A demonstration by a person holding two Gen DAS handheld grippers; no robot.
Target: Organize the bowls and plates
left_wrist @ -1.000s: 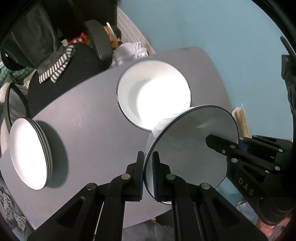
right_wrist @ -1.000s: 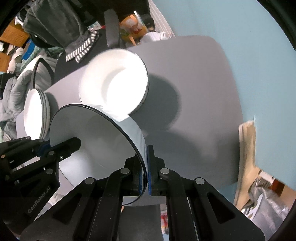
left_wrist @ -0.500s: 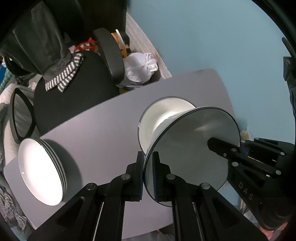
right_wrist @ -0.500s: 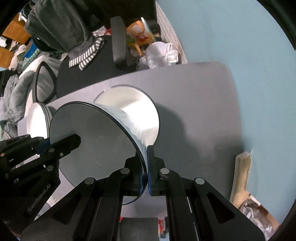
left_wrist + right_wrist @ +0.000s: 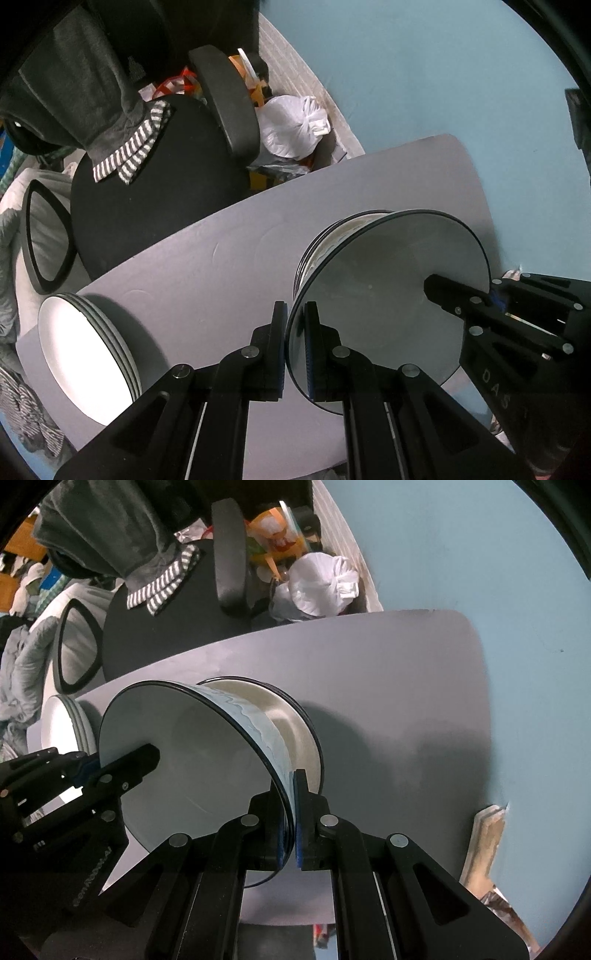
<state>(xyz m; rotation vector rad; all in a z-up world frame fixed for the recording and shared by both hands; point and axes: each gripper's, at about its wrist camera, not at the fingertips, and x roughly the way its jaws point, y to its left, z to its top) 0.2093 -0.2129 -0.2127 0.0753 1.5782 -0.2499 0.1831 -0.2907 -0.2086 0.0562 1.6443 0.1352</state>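
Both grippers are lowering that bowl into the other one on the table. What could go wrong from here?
Each gripper, left gripper and right gripper, pinches only the thin rim of the held bowl, so it might slip. If it comes down off-centre, it could knock the bowl beneath or jam crooked.

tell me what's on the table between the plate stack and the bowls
Nothing: between the plate stack and the bowls there is only bare grey table, clearest in the left wrist view.

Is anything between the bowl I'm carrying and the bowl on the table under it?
Nothing visible. The carried bowl, pinched at opposite rims by the left gripper and right gripper, hangs directly over the empty bowl on the table.
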